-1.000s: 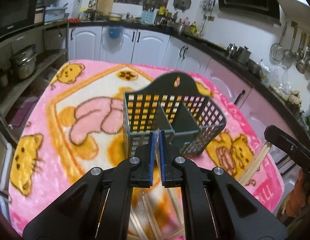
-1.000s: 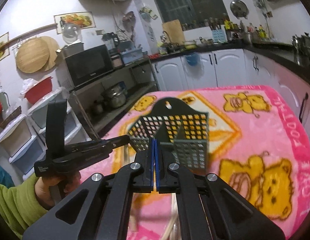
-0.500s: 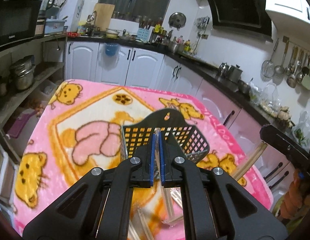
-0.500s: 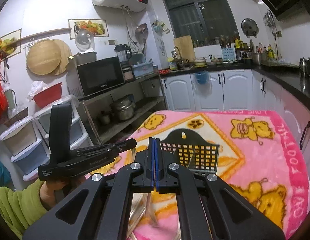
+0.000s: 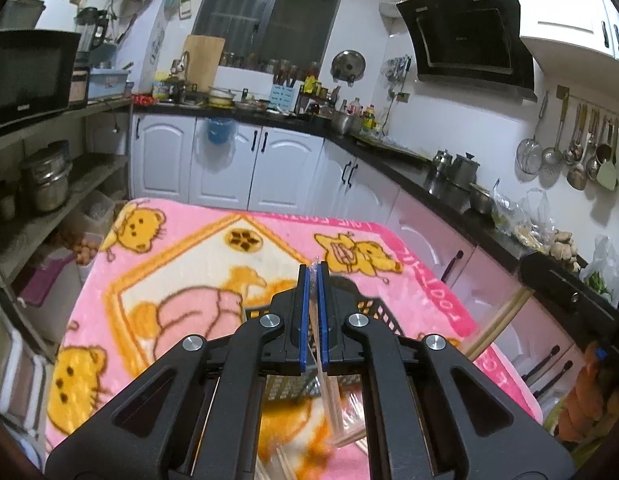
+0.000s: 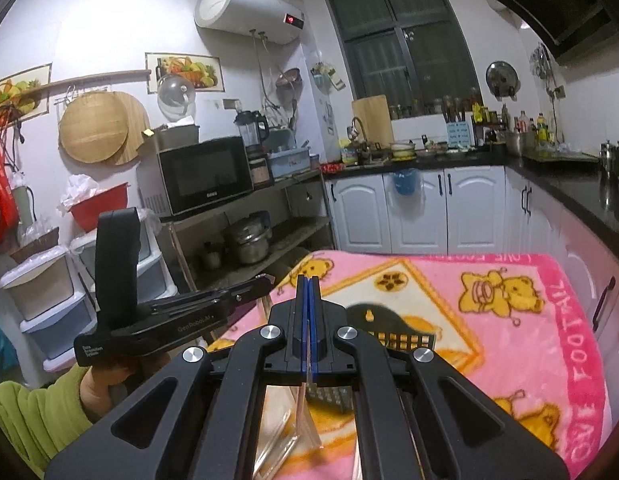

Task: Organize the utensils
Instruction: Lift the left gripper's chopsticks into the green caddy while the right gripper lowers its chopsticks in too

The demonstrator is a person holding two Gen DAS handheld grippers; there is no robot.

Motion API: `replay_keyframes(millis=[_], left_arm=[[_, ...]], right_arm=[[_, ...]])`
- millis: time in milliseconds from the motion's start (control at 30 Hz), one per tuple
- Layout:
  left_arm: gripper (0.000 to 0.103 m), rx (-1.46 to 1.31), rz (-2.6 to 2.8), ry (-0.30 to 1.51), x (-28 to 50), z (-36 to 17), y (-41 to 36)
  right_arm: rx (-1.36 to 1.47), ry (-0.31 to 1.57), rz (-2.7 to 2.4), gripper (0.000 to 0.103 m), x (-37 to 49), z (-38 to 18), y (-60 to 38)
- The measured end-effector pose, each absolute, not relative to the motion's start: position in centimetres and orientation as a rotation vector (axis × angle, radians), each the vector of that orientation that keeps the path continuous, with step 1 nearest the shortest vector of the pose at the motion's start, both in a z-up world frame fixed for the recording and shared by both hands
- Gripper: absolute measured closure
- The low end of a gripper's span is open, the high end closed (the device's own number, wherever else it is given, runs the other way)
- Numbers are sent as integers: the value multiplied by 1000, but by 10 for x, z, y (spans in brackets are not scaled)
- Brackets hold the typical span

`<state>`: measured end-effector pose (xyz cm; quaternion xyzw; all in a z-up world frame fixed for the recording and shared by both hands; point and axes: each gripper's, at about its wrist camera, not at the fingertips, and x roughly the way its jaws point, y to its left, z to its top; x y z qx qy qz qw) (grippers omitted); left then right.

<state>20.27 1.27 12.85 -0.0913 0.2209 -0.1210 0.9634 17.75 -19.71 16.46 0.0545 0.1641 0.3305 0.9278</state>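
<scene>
A black perforated utensil basket (image 5: 375, 310) lies on the pink bear blanket (image 5: 181, 264), mostly hidden behind my fingers; the right wrist view shows the basket (image 6: 393, 326) too. My left gripper (image 5: 313, 270) is shut on a clear plastic sleeve of wooden chopsticks (image 5: 331, 404) that hangs below the jaws. My right gripper (image 6: 307, 280) is shut on another clear sleeve (image 6: 303, 408). In the left wrist view, wooden chopsticks (image 5: 497, 326) slant down from the right gripper's black body (image 5: 565, 292). The left gripper (image 6: 265, 280) shows at the left of the right wrist view, held by a hand in a green sleeve.
Blurred loose chopsticks (image 5: 277, 466) lie on the blanket near me. White cabinets (image 5: 229, 168) stand beyond the table. A shelf with pots (image 5: 45, 184) and a microwave (image 6: 205, 176) is on the left, a dark counter (image 5: 449, 188) on the right.
Both grippers have risen with their sleeves still clamped. The basket and blanket have dropped lower in both views, and more of the kitchen wall shows.
</scene>
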Motion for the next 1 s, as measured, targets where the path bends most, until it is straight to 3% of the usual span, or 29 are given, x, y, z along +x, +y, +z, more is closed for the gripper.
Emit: replay_keyframes(millis=[633, 1000], left_arm=[[101, -143, -166, 274, 222, 189, 7], [101, -130, -128, 256, 238, 174, 5]], right_arm=[[178, 232, 645, 102, 214, 211, -211], [201, 267, 618, 102, 238, 200, -213]])
